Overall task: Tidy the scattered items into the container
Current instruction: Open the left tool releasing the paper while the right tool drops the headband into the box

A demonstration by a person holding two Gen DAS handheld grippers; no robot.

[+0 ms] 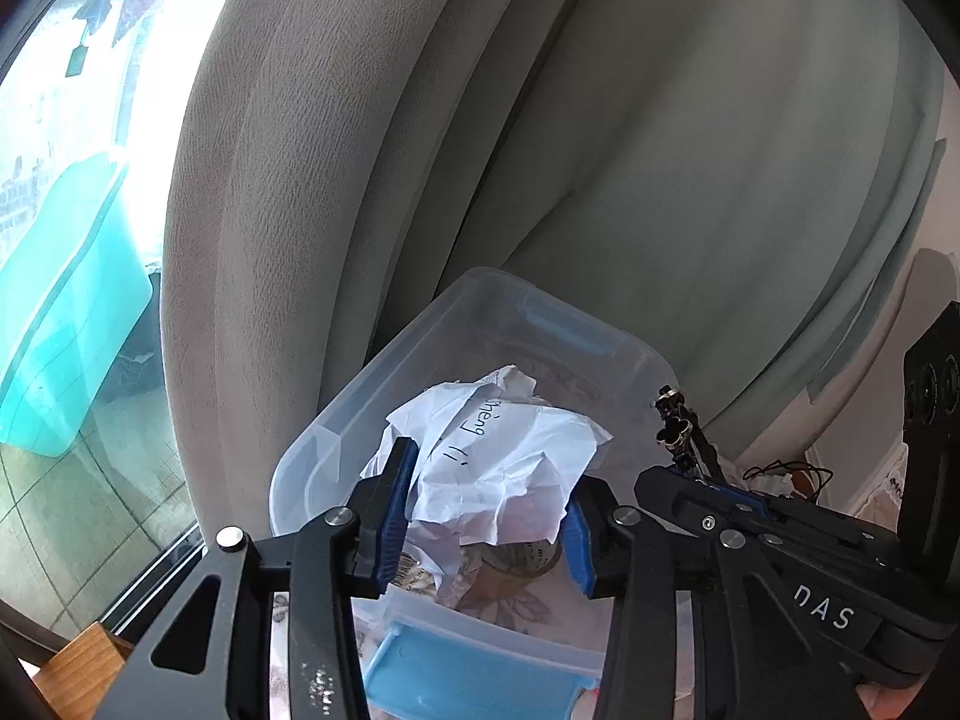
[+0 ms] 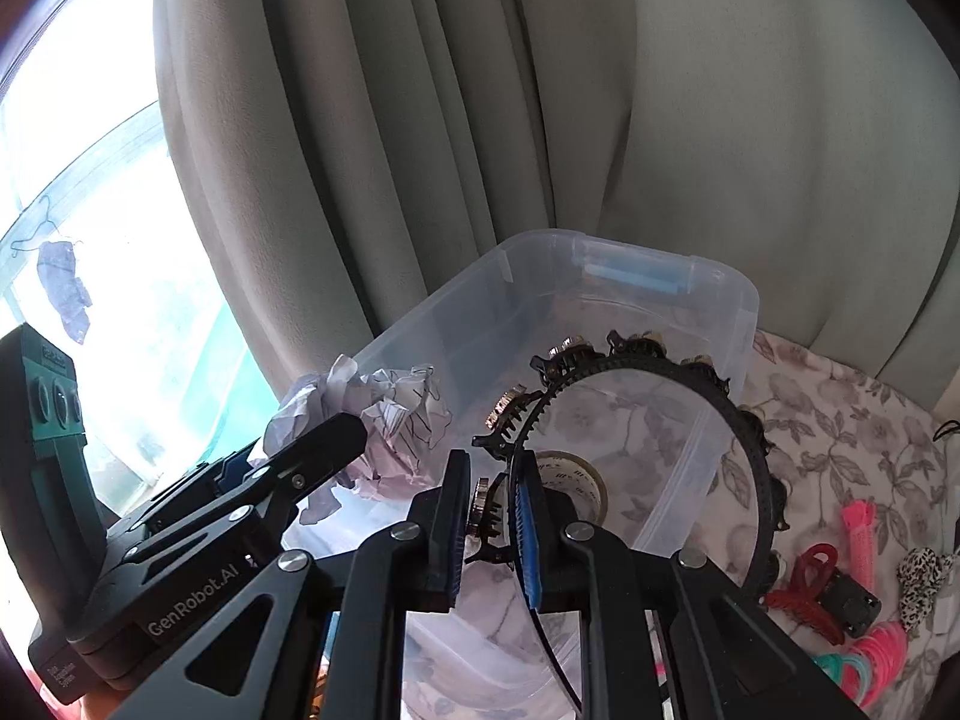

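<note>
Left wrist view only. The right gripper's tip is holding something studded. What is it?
Observer: A black toothed headband, pinched in the right gripper and arcing over the clear bin.
Operator: Paper hides most of the bin floor. Anything there?
Observer: One roll of patterned tape, lying flat on the bottom.
Operator: What's still outside?
Observer: On the floral cloth right of the bin: a red claw clip, pink hair ties and a leopard scrunchie.
</note>
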